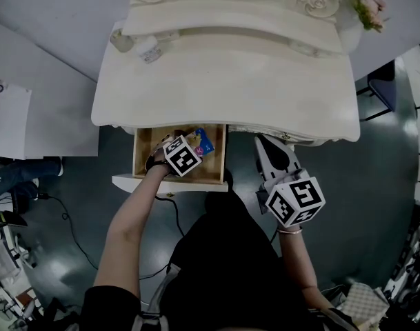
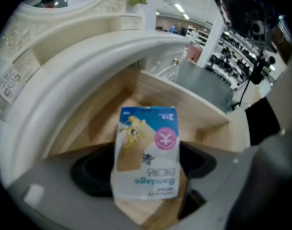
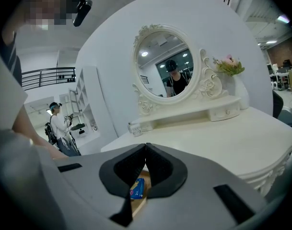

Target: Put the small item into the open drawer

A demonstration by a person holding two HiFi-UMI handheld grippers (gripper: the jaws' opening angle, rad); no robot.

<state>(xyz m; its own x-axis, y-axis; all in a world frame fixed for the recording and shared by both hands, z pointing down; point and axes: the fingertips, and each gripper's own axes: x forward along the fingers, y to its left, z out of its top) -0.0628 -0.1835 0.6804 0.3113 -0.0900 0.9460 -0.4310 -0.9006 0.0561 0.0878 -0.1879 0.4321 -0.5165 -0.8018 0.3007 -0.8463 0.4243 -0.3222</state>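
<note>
**Packet over the drawer, release still to come**

The left gripper [image 1: 190, 145] reaches into the open drawer [image 1: 146, 147], which is pulled out from under the front edge of the dressing table [image 1: 223, 88], towards its left end. In the left gripper view its jaws stand on either side of a small blue-and-white bandage packet [image 2: 146, 152] and press on its two long sides, so the packet is clamped and not loose. The packet points towards the drawer's back right corner, with the bare wooden floor and side walls showing around and beneath it. I cannot tell whether its far end already touches the floor or hangs just above it.

The right gripper [image 3: 146, 152] takes no part. It is held in front of the table's front edge, to the right of the drawer, and its jaws meet with nothing between them.

By my reading the carrying is done, since the item is inside the drawer's outline. What is left is to part the left jaws so the packet lies on the drawer floor, then lift the gripper clear of the drawer walls.
</note>
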